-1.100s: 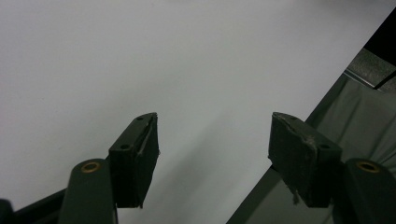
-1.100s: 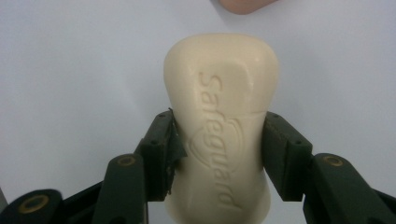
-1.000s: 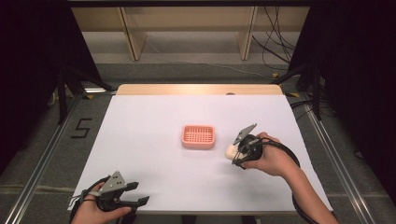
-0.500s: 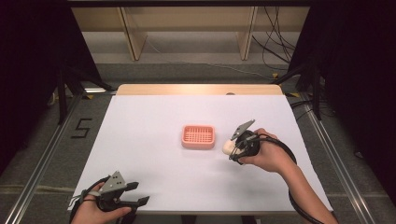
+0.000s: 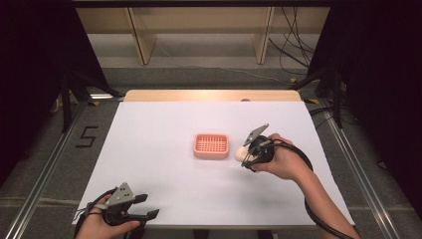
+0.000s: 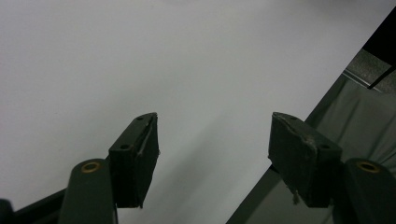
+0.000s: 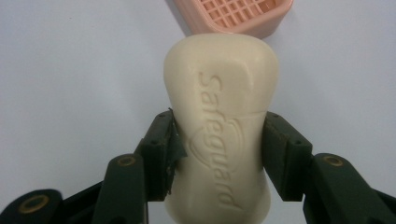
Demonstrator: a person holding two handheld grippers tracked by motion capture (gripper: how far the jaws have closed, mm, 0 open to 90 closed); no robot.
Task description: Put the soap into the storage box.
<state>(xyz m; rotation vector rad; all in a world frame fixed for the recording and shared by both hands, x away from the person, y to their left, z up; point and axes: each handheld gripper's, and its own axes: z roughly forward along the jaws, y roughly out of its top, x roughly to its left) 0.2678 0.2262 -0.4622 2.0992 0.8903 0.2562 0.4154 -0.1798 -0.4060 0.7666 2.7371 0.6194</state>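
A cream bar of soap embossed "Safeguard" is clamped between the jaws of my right gripper. In the high view the right gripper holds the soap just right of a pink slotted soap dish near the middle of the white table. The dish's near rim lies just beyond the soap's tip in the right gripper view. My left gripper rests at the table's front left edge, open, jaws wide apart with nothing between them.
The table's front edge runs under the left gripper, with dark floor beyond it. Wooden shelving legs and cables lie behind the table. A "5" mark is on the floor at left.
My right gripper has carried the soap a little up and left, closer to the pink dish. The left gripper has stayed where it was.
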